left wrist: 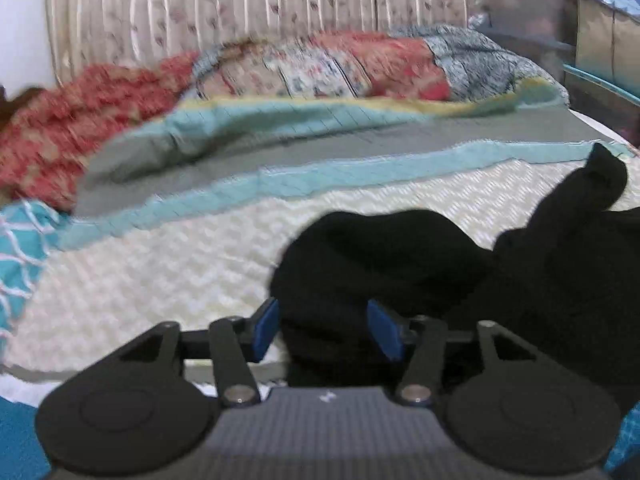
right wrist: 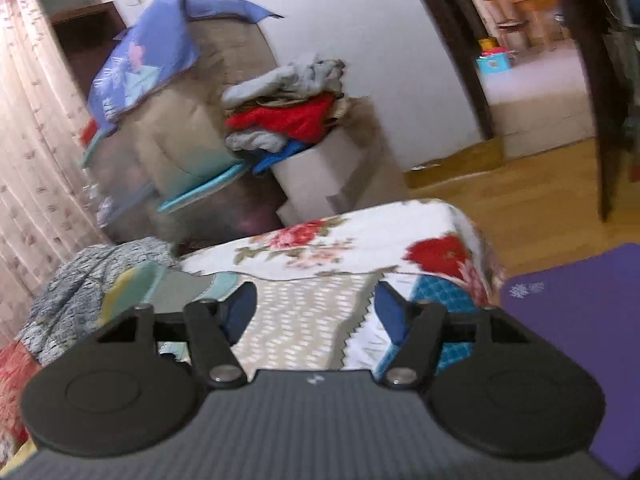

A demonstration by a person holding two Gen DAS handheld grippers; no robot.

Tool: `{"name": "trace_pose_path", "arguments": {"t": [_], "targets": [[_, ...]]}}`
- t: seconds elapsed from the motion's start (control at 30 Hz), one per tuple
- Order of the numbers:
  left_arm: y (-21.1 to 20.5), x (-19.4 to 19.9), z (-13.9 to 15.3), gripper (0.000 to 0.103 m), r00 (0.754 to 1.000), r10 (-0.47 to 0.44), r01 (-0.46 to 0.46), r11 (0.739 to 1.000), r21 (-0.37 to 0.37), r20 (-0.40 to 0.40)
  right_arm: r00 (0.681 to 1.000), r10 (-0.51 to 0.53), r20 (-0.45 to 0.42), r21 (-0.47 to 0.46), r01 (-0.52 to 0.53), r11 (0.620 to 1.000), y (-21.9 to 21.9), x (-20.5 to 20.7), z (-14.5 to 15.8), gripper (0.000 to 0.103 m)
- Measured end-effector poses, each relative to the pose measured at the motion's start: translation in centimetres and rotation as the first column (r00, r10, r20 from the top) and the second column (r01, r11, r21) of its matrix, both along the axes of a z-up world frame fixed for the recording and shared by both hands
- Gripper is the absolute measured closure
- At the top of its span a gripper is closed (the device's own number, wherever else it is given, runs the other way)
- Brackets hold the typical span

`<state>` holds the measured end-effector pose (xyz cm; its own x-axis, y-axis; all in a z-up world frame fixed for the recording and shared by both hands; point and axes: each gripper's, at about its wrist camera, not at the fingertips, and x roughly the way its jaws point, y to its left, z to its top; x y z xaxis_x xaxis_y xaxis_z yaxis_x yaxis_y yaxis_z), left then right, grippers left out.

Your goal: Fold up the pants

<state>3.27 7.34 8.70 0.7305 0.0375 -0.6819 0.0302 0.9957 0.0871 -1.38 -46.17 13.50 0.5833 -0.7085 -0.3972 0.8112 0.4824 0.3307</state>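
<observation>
1. Left wrist view: the black pants (left wrist: 460, 276) lie bunched on the cream quilted bedcover (left wrist: 160, 276), filling the 3 to 5 o'clock part of the frame. Only this view shows them.
2. The left gripper (left wrist: 326, 328) has its blue fingers (left wrist: 267, 330) spread fairly wide. A fold of the pants sits between them. Whether the pads press the cloth, I cannot tell.
3. One narrow end of the pants sticks up toward 2 o'clock. The main mass runs roughly left to right and passes out of frame at 3 o'clock, so the long axis is not fully readable.
4. Open bedcover lies from 8 to 11 o'clock of the pants. Beyond it, teal and grey bands of a blanket (left wrist: 320, 148), then a heap of patterned quilts (left wrist: 320, 68) at 12 o'clock against a curtain (left wrist: 240, 8).
5. Right wrist view: no pants in sight. The right gripper (right wrist: 316, 312) is spread wide with nothing between its fingers, over the cream cover.
6. The bed corner, under a floral sheet (right wrist: 360, 236), sits at 12 o'clock just ahead of the fingers. The wood floor (right wrist: 540, 200) lies past it at 1 to 2 o'clock, and a purple mat (right wrist: 580, 320) at 3 o'clock.
7. A pile of clothes (right wrist: 288, 112) sits on a white box at 11 o'clock, well apart from the bed.
</observation>
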Motion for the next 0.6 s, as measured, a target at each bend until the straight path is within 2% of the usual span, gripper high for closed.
{"name": "trace_pose_path", "arguments": {"t": [0.07,0.1,0.13,0.2,0.23,0.3,0.33,0.37,0.4,0.43,0.47,0.5,0.53,0.57,0.6], "targets": [[1.5,1.3,-0.3,0.044,0.996,0.051,-0.059,0.99,-0.126,-0.068,0.986,0.155,-0.06,0.003,-0.155,0.988,0.8,2.4,0.6,0.036],[2.5,1.8,-0.5,0.042,0.991,0.083,-0.103,0.975,-0.196,-0.107,0.968,0.235,-0.086,0.008,-0.235,0.972,1.7,3.9,0.6,0.036],[4.0,2.5,-0.7,0.04,0.98,0.127,-0.168,0.941,-0.293,-0.154,0.938,0.326,-0.115,0.024,-0.325,0.945,2.7,5.8,0.6,0.036],[7.0,3.6,-1.6,0.02,0.948,0.206,-0.298,0.837,-0.459,-0.24,0.856,0.487,-0.171,0.083,-0.48,0.873,4.5,10.0,-0.2,0.036],[8.3,4.0,-2.0,0.019,0.932,0.23,-0.349,0.778,-0.523,-0.28,0.818,0.544,-0.188,0.116,-0.531,0.839,5.4,12.3,-0.8,0.036],[9.9,5.3,-3.0,0.021,0.909,0.237,-0.404,0.701,-0.587,-0.343,0.764,0.611,-0.206,0.154,-0.592,0.791,6.6,15.8,-2.3,0.033],[10.0,6.0,-3.4,0.024,0.904,0.236,-0.415,0.69,-0.594,-0.357,0.727,0.642,-0.244,0.163,-0.621,0.766,7.3,17.9,-3.4,0.033],[10.0,6.8,-3.8,0.036,0.9,0.236,-0.419,0.694,-0.585,-0.366,0.698,0.65,-0.3,0.17,-0.632,0.756,8.0,19.8,-4.7,0.033],[9.7,7.6,-4.3,0.065,0.895,0.231,-0.424,0.709,-0.564,-0.383,0.662,0.653,-0.367,0.182,-0.638,0.749,8.3,21.6,-6.1,0.034],[9.4,8.4,-4.9,0.078,0.883,0.222,-0.435,0.715,-0.547,-0.412,0.619,0.652,-0.438,0.196,-0.642,0.741,8.7,23.1,-7.6,0.036],[9.1,9.0,-5.5,0.091,0.872,0.208,-0.446,0.709,-0.546,-0.443,0.582,0.648,-0.491,0.21,-0.643,0.737,8.8,24.1,-9.0,0.066],[8.9,9.0,-5.6,0.092,0.871,0.204,-0.447,0.705,-0.55,-0.447,0.547,0.64,-0.54,0.233,-0.634,0.738,8.8,24.9,-10.3,0.096],[8.7,9.1,-5.2,0.093,0.878,0.202,-0.436,0.712,-0.55,-0.434,0.524,0.638,-0.564,0.266,-0.616,0.742,8.2,25.3,-11.4,0.096],[8.6,9.1,-4.6,0.094,0.886,0.202,-0.424,0.715,-0.555,-0.417,0.547,0.647,-0.531,0.281,-0.607,0.744,7.6,24.9,-11.4,0.096],[8.9,8.9,-3.7,0.094,0.896,0.204,-0.415,0.702,-0.58,-0.395,0.582,0.653,-0.484,0.278,-0.606,0.746,7.0,24.2,-10.8,0.096]]}}
